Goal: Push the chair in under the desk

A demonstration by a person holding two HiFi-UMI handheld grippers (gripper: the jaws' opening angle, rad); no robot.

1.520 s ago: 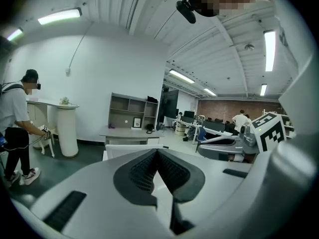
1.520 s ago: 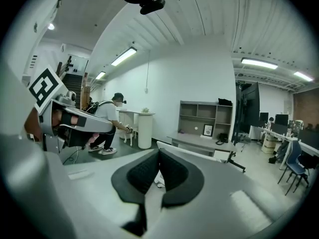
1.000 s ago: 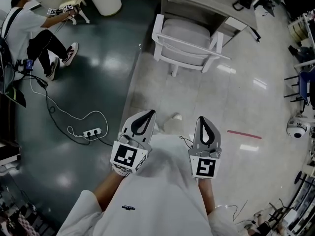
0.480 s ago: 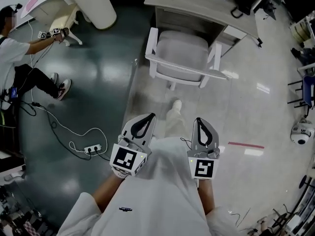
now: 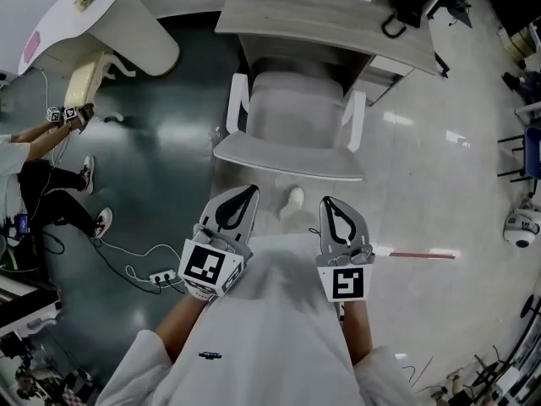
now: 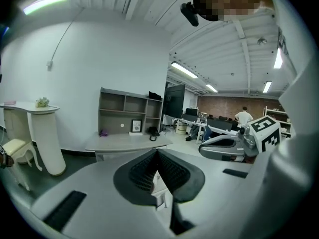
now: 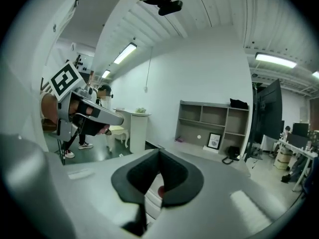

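A chair with a white frame and a grey seat stands in front of the grey desk, its back rail towards me. In the head view my left gripper and my right gripper are side by side just short of that rail, both shut and empty. I cannot tell whether either tip touches the rail. In the left gripper view the jaws meet, with the desk beyond them. The right gripper view shows its closed jaws and the desk.
A white pedestal table and a cream chair stand at the upper left, near a seated person. A power strip with cables lies on the dark floor at the left. A red tape strip marks the floor at the right.
I have walked forward: the chair and desk have come much nearer, and both grippers now sit close behind the chair's back rail. Both grippers stayed shut.
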